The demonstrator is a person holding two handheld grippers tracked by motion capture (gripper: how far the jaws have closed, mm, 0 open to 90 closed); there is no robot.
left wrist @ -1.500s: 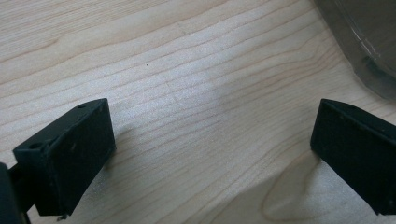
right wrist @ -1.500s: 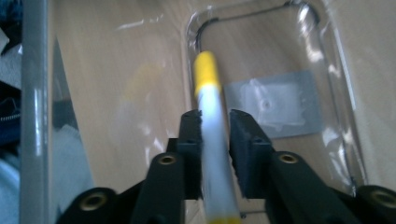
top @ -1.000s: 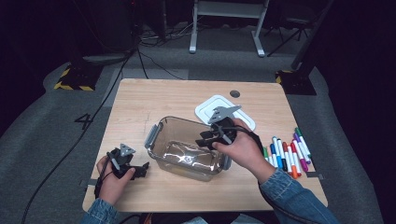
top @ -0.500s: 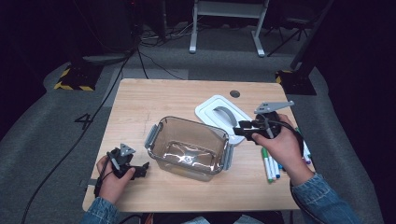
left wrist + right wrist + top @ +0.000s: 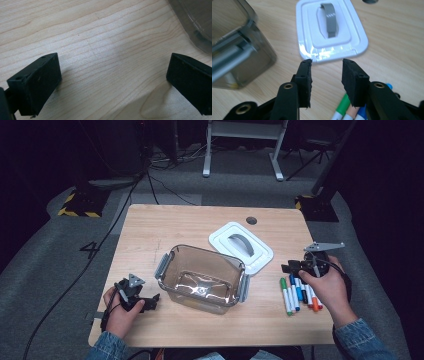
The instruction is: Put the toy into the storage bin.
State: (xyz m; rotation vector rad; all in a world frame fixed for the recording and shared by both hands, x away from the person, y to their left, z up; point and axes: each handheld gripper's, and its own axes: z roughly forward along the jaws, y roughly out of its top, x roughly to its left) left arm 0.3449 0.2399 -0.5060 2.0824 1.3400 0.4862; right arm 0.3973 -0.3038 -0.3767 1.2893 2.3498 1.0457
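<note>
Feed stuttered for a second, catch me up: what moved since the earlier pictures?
The right claw swung from over the clear container rightward, past the white lid, to above the markers; its jaws stand apart, nothing between them. Left claw, container and lid stayed put.

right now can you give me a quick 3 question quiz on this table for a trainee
1. True or false: the lid sits on the box.
2. Which is nearest the right gripper? A) the box B) the markers C) the left gripper
3. What lies between the right gripper's fingers?

Key
1. False: it lies flat on the table beside the box.
2. B
3. Nothing: they stand apart above the markers.
</note>
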